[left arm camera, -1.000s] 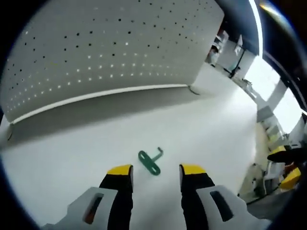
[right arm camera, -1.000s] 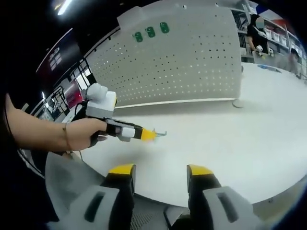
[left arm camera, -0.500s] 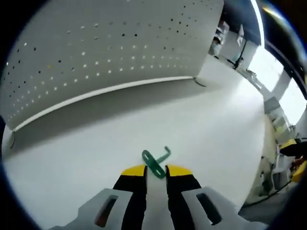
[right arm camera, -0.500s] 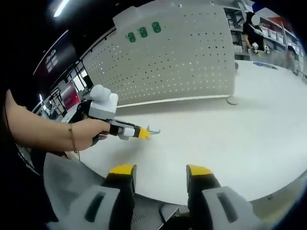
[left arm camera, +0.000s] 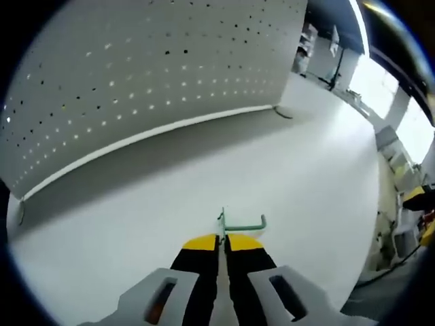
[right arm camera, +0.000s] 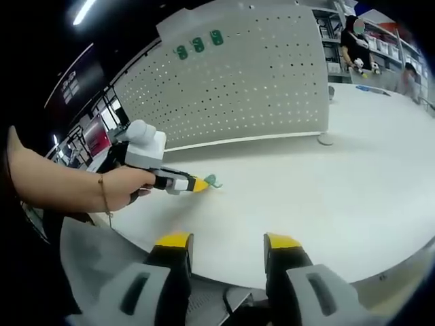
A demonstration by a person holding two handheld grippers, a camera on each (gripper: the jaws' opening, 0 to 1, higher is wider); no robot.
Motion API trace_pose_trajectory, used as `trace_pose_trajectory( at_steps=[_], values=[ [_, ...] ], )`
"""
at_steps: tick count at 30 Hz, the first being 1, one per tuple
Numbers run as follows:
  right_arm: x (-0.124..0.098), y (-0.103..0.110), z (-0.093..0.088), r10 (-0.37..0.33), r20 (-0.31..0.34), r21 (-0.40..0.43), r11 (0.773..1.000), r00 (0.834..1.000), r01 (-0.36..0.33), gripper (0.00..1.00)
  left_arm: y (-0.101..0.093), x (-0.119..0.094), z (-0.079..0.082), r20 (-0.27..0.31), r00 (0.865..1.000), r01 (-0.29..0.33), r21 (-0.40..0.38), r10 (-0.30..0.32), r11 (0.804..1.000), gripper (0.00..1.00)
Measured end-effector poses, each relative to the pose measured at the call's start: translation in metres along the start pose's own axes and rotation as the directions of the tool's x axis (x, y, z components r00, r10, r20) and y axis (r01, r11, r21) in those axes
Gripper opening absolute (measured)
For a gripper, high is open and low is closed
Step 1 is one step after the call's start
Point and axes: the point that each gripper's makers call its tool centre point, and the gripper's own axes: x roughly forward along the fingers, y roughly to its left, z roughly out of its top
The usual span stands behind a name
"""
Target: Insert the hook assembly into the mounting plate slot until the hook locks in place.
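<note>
**Green hook now pinched and lifted by the left fingers**

Green metal is the whole story of the last second: the hook assembly (left arm camera: 239, 224) lay flat on the white worktop (left arm camera: 306, 170) between the spread yellow tips of the left gripper (left arm camera: 222, 243), then the tips closed in on it, and now they are pressed together on its flat tab. Its bent wire arm sticks out to the right of the tips, and the piece looks raised just clear of the surface rather than lying on it. In the right gripper view the same hold reads from the side: a hand (right arm camera: 122, 189) carries the left gripper (right arm camera: 202, 183), with the hook assembly (right arm camera: 213, 180) showing as a small green curl at the tip, near the left of the worktop (right arm camera: 340, 190).

For the task, I judge that the pick-up is done and the carry to the mounting plate is what remains; nothing is inserted or locked yet. The perforated mounting plate (left arm camera: 156, 75) stands upright along the far edge, well apart from the hook.

The right gripper (right arm camera: 225, 242) hangs at the near edge, fingers spread, pinching nothing.

Counted:
- one hook assembly in the left fingers
- one mounting plate (right arm camera: 238, 88)
- three green fittings (right arm camera: 198, 45) already in a row near its top left
- two grippers
- two people (right arm camera: 357, 44) far off to the right
</note>
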Motion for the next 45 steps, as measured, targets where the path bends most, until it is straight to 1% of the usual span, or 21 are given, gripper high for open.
trace_pose_trajectory(
  at_steps=[1,3,9,11,12,17,20,23,26,27,28,29,30,31,33,35,36,39,42,43,45],
  values=[
    [0.0,0.0,0.0,0.0,-0.001,0.001,1.0,1.0,0.0,0.39,0.0,0.0,0.001,0.003,1.0,0.003,0.023,-0.003,1.0,0.03],
    [0.0,-0.001,-0.001,-0.006,-0.001,0.004,1.0,1.0,0.006,0.39,-0.001,0.001,0.0,-0.003,1.0,0.011,0.038,-0.011,0.999,0.03],
    [0.001,-0.001,0.003,-0.013,0.009,0.005,1.0,1.0,0.013,0.39,0.002,-0.002,0.0,-0.002,1.0,0.004,0.06,-0.004,0.998,0.03],
    [0.001,0.0,0.004,-0.014,0.011,0.004,1.0,1.0,0.014,0.39,0.0,-0.003,-0.002,-0.013,1.0,0.027,0.042,-0.026,0.999,0.02],
    [0.001,0.0,0.004,-0.014,0.01,0.005,1.0,1.0,0.014,0.39,0.002,-0.003,-0.003,-0.019,0.999,0.026,0.03,-0.025,0.999,0.02],
    [0.003,0.0,0.012,-0.015,0.027,0.03,0.999,1.0,0.014,0.39,0.009,-0.013,0.006,0.004,0.999,0.032,0.004,-0.032,0.999,0.02],
    [0.005,0.003,0.019,-0.012,0.04,0.016,1.0,0.999,0.011,0.39,0.008,-0.019,0.01,0.017,0.998,0.061,-0.004,-0.061,0.998,0.02],
    [0.007,0.007,0.025,-0.002,0.051,0.002,1.0,0.999,0.002,0.39,0.011,-0.024,0.009,0.013,0.997,0.073,-0.015,-0.073,0.997,0.02],
    [0.008,0.011,0.031,0.009,0.062,0.005,1.0,0.998,-0.009,0.39,0.012,-0.035,0.011,0.028,0.995,0.094,-0.048,-0.092,0.994,0.02],
    [0.009,0.012,0.032,0.012,0.067,0.007,1.0,0.998,-0.012,0.39,0.009,-0.039,0.012,0.033,0.993,0.114,-0.081,-0.112,0.99,0.02],
    [0.009,0.014,0.035,0.018,0.073,0.015,1.0,0.997,-0.019,0.39,0.007,-0.044,0.015,0.049,0.99,0.138,-0.126,-0.133,0.982,0.02],
    [0.009,0.016,0.037,0.021,0.079,0.02,1.0,0.997,-0.022,0.39,0.005,-0.049,0.018,0.062,0.988,0.152,-0.152,-0.144,0.977,0.02],
    [0.009,0.018,0.04,0.028,0.084,0.027,0.999,0.996,-0.031,0.39,0.005,-0.057,0.021,0.073,0.985,0.166,-0.159,-0.156,0.973,0.02],
    [0.008,0.019,0.042,0.031,0.088,0.032,0.999,0.996,-0.034,0.39,0.005,-0.061,0.022,0.078,0.984,0.168,-0.151,-0.158,0.974,0.02],
    [0.006,0.021,0.051,0.028,0.114,0.039,0.999,0.993,-0.032,0.39,0.004,-0.072,0.028,0.103,0.98,0.183,-0.151,-0.168,0.971,0.02],
    [0.006,0.023,0.057,0.031,0.125,0.042,0.998,0.992,-0.036,0.39,0.003,-0.083,0.035,0.141,0.972,0.211,-0.189,-0.186,0.959,0.02],
    [0.006,0.024,0.059,0.033,0.13,0.043,0.998,0.991,-0.039,0.39,0.004,-0.087,0.035,0.145,0.972,0.214,-0.207,-0.187,0.955,0.02],
    [0.006,0.031,0.066,0.051,0.141,0.046,0.997,0.989,-0.058,0.39,0.008,-0.102,0.042,0.173,0.968,0.212,-0.191,-0.179,0.958,0.01],
    [0.008,0.041,0.073,0.065,0.145,0.01,0.998,0.987,-0.067,0.39,0.011,-0.117,0.046,0.194,0.964,0.217,-0.19,-0.18,0.958,0.01],
    [0.008,0.042,0.074,0.068,0.146,0.01,0.997,0.987,-0.07,0.39,0.011,-0.121,0.047,0.205,0.962,0.22,-0.189,-0.181,0.957,0.01],
    [0.01,0.053,0.08,0.099,0.159,0.032,0.994,0.982,-0.105,0.37,0.014,-0.132,0.049,0.22,0.96,0.218,-0.184,-0.176,0.959,0.01]
  ],
)
